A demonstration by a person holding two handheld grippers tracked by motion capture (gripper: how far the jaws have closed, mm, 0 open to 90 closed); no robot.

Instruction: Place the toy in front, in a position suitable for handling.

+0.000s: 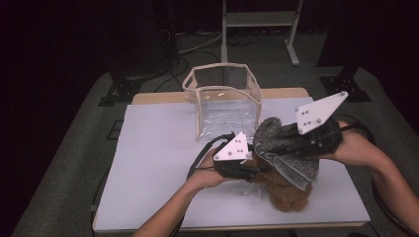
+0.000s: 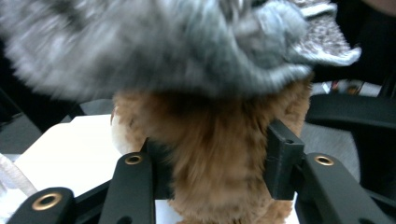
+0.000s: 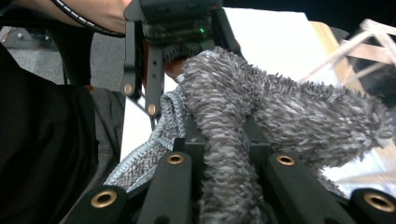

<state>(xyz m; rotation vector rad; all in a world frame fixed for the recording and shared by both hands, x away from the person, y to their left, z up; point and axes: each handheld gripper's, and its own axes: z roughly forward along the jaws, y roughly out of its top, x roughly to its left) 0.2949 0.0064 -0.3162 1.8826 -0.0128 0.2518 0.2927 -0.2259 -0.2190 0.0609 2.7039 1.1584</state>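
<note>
A brown plush toy [image 1: 289,195] lies on the white mat [image 1: 158,163] near its front right. My left gripper [image 1: 252,170] comes at it from the left and is shut on it; in the left gripper view both jaws press into the brown fur [image 2: 215,144]. A grey fuzzy cloth [image 1: 284,148] hangs over the toy. My right gripper [image 1: 291,143] is shut on it from the right; the right gripper view has a fold of the cloth [image 3: 233,116] pinched between the jaws. The cloth [image 2: 163,46] hides the toy's top.
A clear plastic bag with beige trim [image 1: 225,101] stands open at the back middle of the mat. A bit of crumpled clear plastic [image 1: 249,190] lies by the toy. A metal stand [image 1: 259,24] rises behind the table. Bare mat stretches to the left.
</note>
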